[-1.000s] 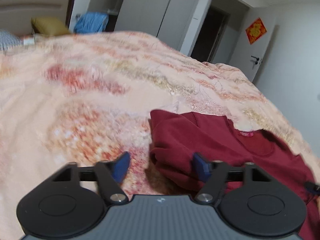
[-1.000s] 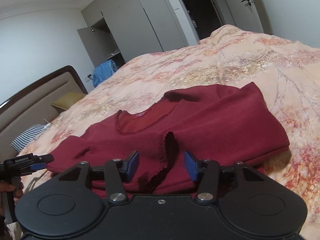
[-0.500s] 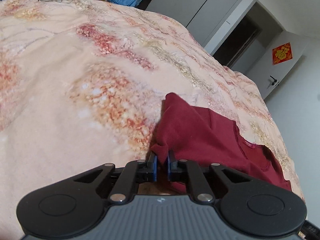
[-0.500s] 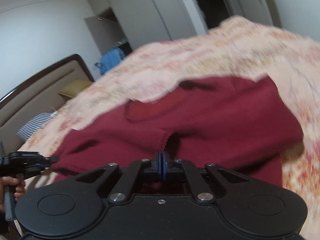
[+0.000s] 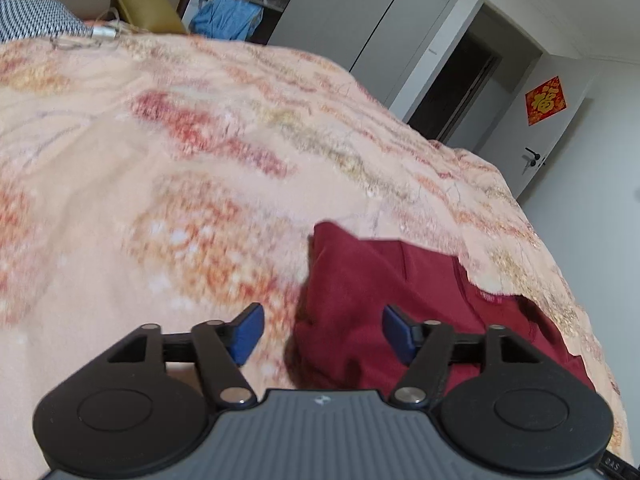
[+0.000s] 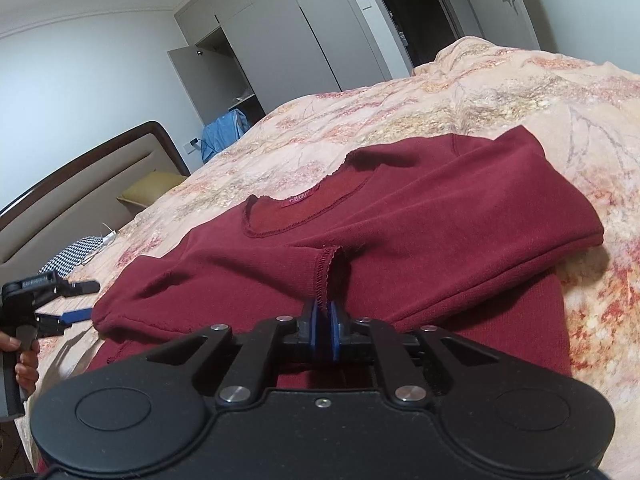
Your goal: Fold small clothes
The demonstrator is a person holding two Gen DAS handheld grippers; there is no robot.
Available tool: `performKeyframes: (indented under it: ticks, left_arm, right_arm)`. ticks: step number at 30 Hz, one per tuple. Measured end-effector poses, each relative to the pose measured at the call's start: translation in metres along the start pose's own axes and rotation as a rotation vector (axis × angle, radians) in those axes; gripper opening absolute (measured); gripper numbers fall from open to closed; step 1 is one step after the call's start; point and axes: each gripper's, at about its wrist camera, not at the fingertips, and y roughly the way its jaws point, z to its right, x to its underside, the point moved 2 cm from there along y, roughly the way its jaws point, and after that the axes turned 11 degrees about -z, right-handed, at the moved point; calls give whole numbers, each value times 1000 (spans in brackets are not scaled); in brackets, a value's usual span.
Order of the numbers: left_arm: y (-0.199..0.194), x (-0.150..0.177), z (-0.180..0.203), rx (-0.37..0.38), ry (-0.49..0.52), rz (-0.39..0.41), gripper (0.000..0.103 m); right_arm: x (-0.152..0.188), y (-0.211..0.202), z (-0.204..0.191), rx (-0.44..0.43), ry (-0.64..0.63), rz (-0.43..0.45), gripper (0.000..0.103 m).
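Sweater, dark red and long-sleeved, lies on the bed, spread over the patterned quilt toward the bed's near edge. Closest in, the right gripper has its jaws nearly together, having just eased apart a little, and the frilled cuff of the right sleeve sits right at their tips. Whether the pads actually pinch the cuff I cannot tell. That sleeve is drawn across the chest, which looks like the reason for the hold: laying it inward as a fold. At the bed's left side, the left gripper has its jaws wide apart, freshly opened, with the bunched edge of the other sleeve lying loose between them and touched by neither pad, as if just let go. The knit looks soft and fairly thick, with a scalloped neckline and a small label inside. Farther off, the quilt runs bare toward the headboard and wardrobe.
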Motion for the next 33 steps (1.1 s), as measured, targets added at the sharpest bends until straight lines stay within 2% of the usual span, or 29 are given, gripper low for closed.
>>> performKeyframes:
  ticks: [4,6,7,9,10,11,13,15,18,21,23,25,27,30,31,32,33]
  left_arm:
    - [23,-14,13,-44,73,-4,73]
    - [39,-20,16,-55,83,-12,70]
    - [46,-23,16,-52,77,-19,65]
    - [57,-26,14,-32,60,-25,44]
    - [60,-27,13,-25,54,-25,21]
    - [61,-28,12,-36,50,-15,14]
    - [60,-26,12,-77,60,9,12]
    - [63,-22,13,-102,91,0,11]
    - [62,-22,8,-73,73,-12,14]
    - [50,-23,1,-28,32,-5,21]
    - [40,-20,1,-10,58,0,37]
    - [29,-14,0,10,82,-4,46]
    - [19,-5,-1,28,97,-19,48]
    - [13,12,-6,20,102,-65,47]
    - [11,16,-8,19,100,-77,44]
    - [9,19,-8,21,100,-85,27]
    - [8,20,-7,30,98,-96,20]
  right_arm:
    - [2,2,1,-5,1,2,10]
    - [3,3,2,-8,2,4,10]
    - [3,3,3,-10,4,6,11]
    - [4,3,4,-16,8,9,11]
    - [4,3,5,-19,10,10,11]
    - [5,4,5,-22,12,10,11]
    - [5,4,6,-27,16,11,11]
    - [6,5,7,-29,17,13,11]
    - [6,5,7,-29,18,13,11]
    - [6,5,7,-29,18,13,11]
    - [6,5,7,-28,17,14,11]
    - [6,4,6,-26,16,16,11]
    - [6,5,5,-24,14,17,11]
    - [6,5,4,-19,11,18,11]
    - [6,6,4,-17,9,18,11]
    - [6,6,3,-15,8,18,11]
    - [6,6,3,-13,6,18,11]
